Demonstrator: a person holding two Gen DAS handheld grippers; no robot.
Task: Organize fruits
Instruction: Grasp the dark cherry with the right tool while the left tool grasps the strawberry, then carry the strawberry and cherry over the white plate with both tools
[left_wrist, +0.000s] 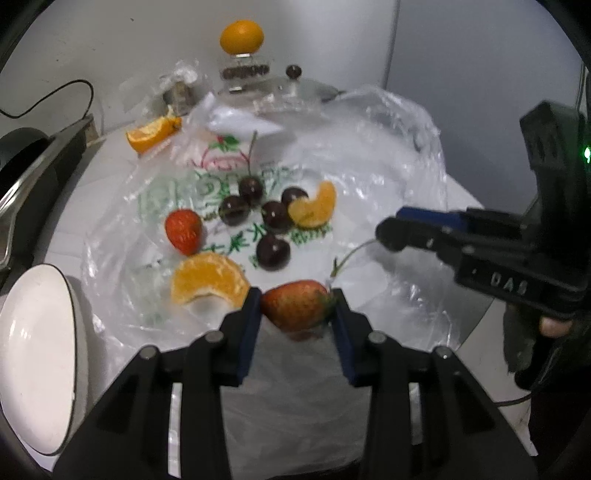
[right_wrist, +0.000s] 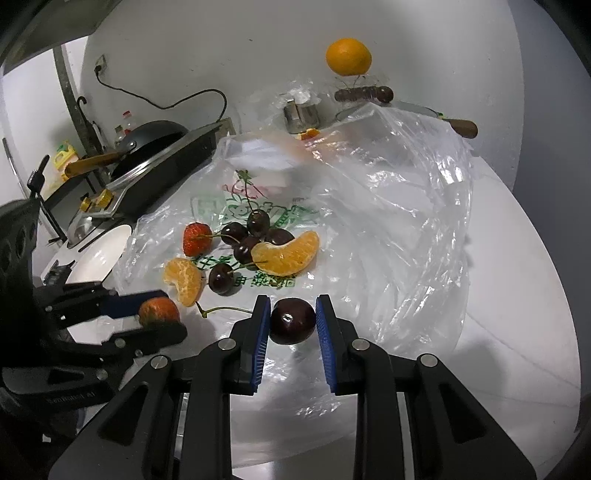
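Your clear plastic bag (right_wrist: 388, 192) covers most of the white table (right_wrist: 517, 295), spread toward its far edge. Near the bag's front edge your left gripper (left_wrist: 297, 308) pinches a strawberry (left_wrist: 295, 304); beside it your right gripper (right_wrist: 291, 320) pinches a dark cherry (right_wrist: 291, 321).

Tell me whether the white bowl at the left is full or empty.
Empty as far as shown: the white bowl shows only bare white inside; the fruit lies on the plastic bag. Part of it is cropped.
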